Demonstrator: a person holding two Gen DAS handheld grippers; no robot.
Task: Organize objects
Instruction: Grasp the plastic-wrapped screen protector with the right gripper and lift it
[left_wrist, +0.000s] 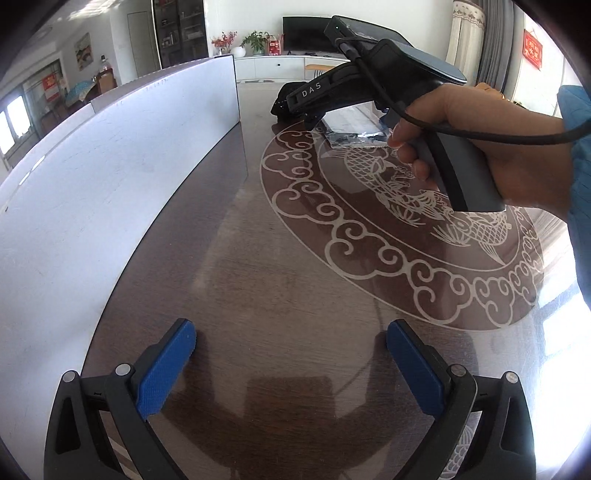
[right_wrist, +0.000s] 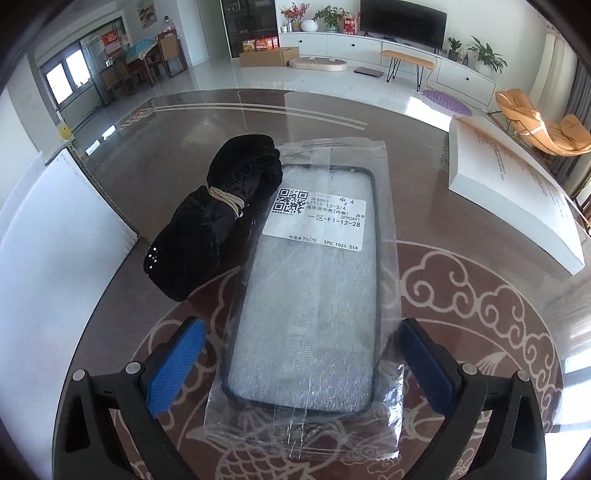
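A phone case in a clear plastic bag with a white label lies flat on the glass-topped table. A black fuzzy cloth bundle, tied with a rubber band, lies touching the bag's left side. My right gripper is open, its blue pads on either side of the bag's near end, just above it. My left gripper is open and empty over bare table. In the left wrist view the bag and the bundle show far off, under the hand-held right gripper body.
A white box stands along the table's left side, also showing in the right wrist view. A white book-like box lies at the table's right. The table carries a fish and cloud pattern.
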